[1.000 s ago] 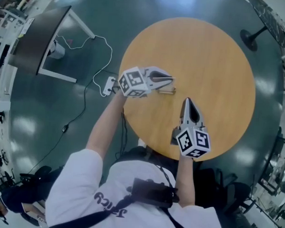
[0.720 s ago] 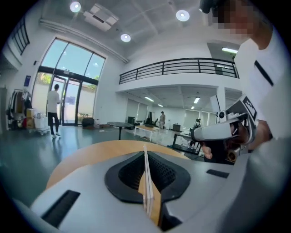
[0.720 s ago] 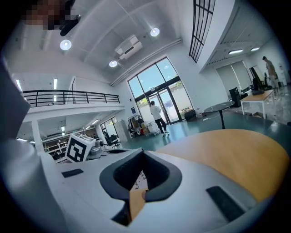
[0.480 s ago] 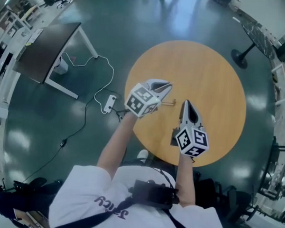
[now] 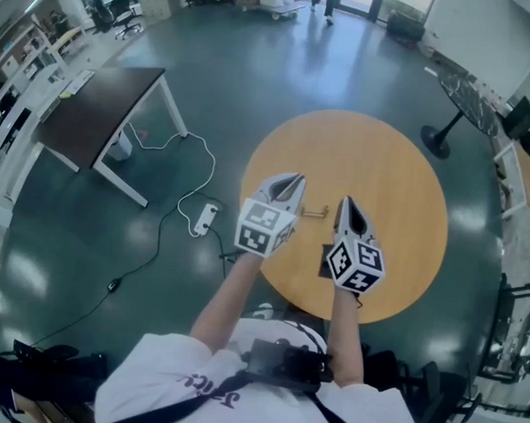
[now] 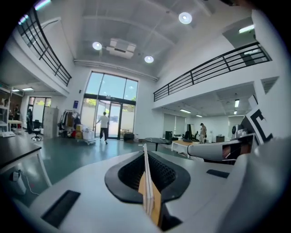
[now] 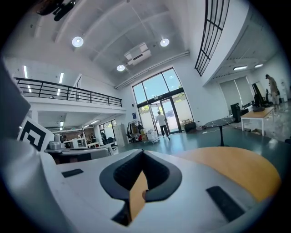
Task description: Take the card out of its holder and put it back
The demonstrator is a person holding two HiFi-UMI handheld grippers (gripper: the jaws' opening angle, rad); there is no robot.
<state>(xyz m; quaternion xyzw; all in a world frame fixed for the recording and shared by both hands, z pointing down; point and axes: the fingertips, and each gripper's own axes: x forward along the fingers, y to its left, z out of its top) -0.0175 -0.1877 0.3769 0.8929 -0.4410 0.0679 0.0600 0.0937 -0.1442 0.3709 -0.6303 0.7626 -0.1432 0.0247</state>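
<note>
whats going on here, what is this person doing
A person works over a round table with two handheld grippers. The left claw is shut on a thin white card, which is out of its holder. The small holder lies on the table near the claw tips. The right claw is shut on nothing.

Head view: camera on person's head, high up, facing steeply down. Left hand-held gripper (image 5: 290, 188) and right hand-held gripper (image 5: 346, 207) sit near frame centre, round worktop (image 5: 397, 167) beyond their tips, floor all round.

Left gripper view: camera rides close behind own jaws, faces along them, roughly level, toward glass doors (image 6: 109, 119) across hall.

Right gripper view: same mounting, same heading.

Shared: both gripper views take in doors and balcony railing (image 6: 213, 68). Worktop lies right of right hand-held gripper's jaws, also in head view. Each gripper view catches other hand-held gripper at frame side.
</note>
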